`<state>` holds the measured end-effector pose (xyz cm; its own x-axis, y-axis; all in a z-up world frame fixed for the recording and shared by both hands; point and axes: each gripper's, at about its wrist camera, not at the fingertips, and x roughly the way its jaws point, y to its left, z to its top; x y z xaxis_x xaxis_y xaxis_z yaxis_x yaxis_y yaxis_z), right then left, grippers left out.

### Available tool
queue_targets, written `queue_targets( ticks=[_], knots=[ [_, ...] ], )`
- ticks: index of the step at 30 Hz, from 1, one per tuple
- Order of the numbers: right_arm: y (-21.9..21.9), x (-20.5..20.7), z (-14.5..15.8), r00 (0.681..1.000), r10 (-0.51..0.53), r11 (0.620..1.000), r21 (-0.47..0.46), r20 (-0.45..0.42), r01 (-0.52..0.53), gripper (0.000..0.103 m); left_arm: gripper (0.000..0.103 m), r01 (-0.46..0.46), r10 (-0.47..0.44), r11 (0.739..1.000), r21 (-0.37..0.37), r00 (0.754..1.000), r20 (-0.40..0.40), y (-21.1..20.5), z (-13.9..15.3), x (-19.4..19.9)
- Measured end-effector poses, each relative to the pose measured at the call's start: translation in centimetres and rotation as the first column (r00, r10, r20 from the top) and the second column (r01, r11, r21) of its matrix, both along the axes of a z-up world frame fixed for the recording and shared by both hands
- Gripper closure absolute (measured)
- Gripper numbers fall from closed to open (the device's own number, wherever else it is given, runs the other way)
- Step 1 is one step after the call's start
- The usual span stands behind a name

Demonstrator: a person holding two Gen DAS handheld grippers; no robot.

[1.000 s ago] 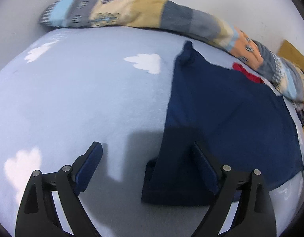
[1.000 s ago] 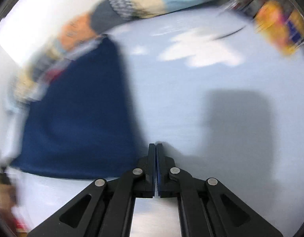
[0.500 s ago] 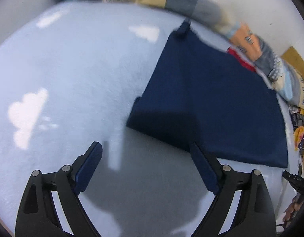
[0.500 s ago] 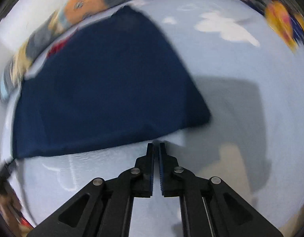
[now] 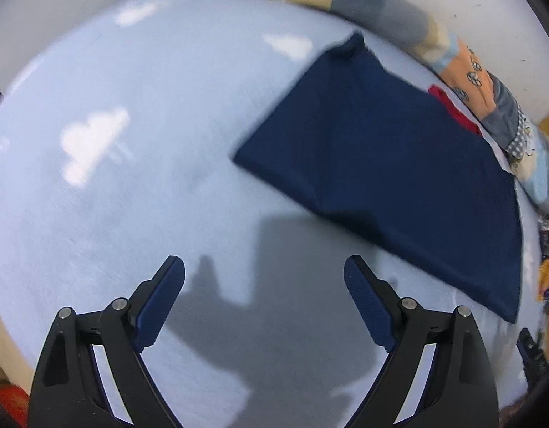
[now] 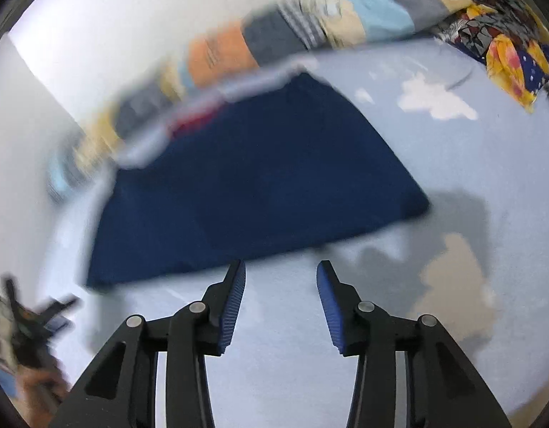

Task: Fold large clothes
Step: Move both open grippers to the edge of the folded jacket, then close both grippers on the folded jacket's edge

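Note:
A dark navy garment (image 5: pixel 392 164) lies flat, folded into a rectangle, on a light blue sheet with white clouds (image 5: pixel 149 185). It also shows in the right wrist view (image 6: pixel 253 192). My left gripper (image 5: pixel 264 267) is open and empty, above the sheet, short of the garment's near left edge. My right gripper (image 6: pixel 280 271) is open and empty, just in front of the garment's near edge. A red piece (image 5: pixel 452 107) peeks out at the garment's far edge.
A long patchwork bolster (image 5: pixel 399 25) lies along the white wall behind the garment. Colourful patterned fabric (image 6: pixel 506 50) lies at the far right. A dark object (image 6: pixel 31 324) and part of a person are at the lower left of the right wrist view.
Both grippers have pulled back and up from the garment, which now lies further ahead. The right gripper was shut and has opened. The left stayed open.

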<state>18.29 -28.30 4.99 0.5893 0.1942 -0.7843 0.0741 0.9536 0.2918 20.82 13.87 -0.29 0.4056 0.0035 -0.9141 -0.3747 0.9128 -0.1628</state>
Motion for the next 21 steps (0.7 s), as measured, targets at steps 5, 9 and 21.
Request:
queue_targets(
  ticks=[5, 9, 21],
  knots=[
    [-1.3, 0.7, 0.7, 0.996, -0.041, 0.999, -0.012, 0.077, 0.042, 0.058, 0.011, 0.020, -0.024, 0.998, 0.062, 0.997, 0.077, 0.5, 0.4, 1.3],
    [-2.8, 2.2, -2.0, 0.998, -0.046, 0.975, 0.214, -0.044, 0.054, 0.059, 0.011, -0.048, 0.059, 0.985, -0.168, 0.996, 0.065, 3.3, -1.5, 1.8],
    [-9.3, 2.7, -7.6, 0.941, -0.286, 0.789, 0.513, -0.180, 0.338, 0.059, 0.013, -0.105, 0.216, 0.833, -0.543, 0.966, 0.145, 6.0, -4.4, 3.5]
  ],
)
